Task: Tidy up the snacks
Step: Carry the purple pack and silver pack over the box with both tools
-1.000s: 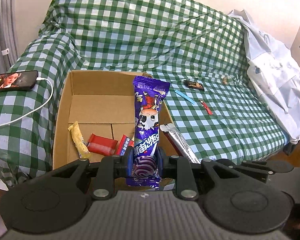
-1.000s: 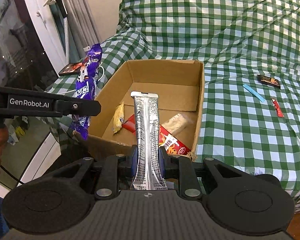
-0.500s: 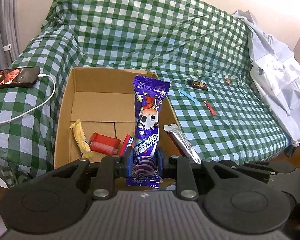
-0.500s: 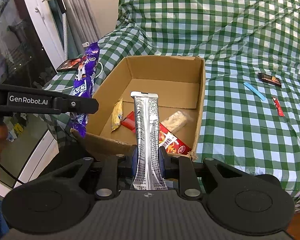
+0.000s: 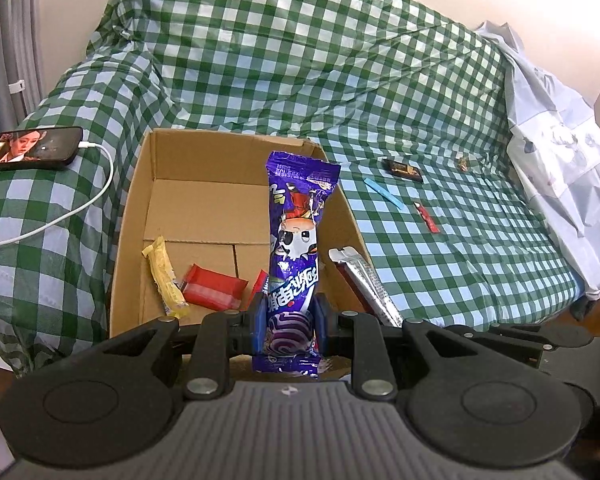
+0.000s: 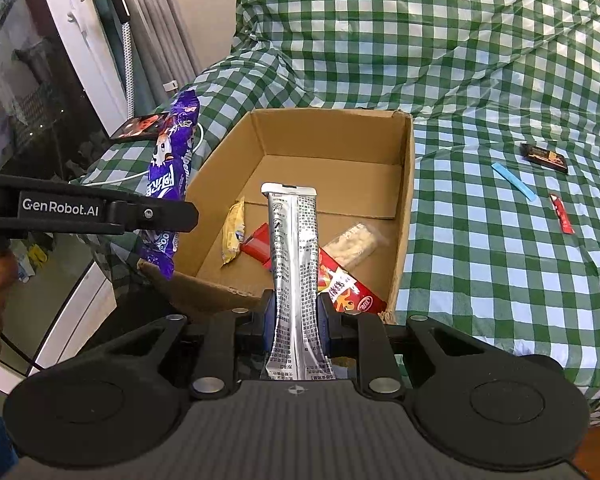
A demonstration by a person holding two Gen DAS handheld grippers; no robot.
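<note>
— Anything changed since a second ago?
— Barely. Left gripper still clamps the glossy purple foil packet; right gripper the crinkled silver sachet, both above the brown cardboard box.

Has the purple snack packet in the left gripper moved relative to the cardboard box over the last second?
No. The purple snack packet remains clamped over the cardboard box, near its right wall.

A matt brown cardboard box sits on a smooth, faintly shiny green checked cloth. Glossy purple wrapper at 6 o'clock; silver foil pack, crinkled and reflective.
</note>
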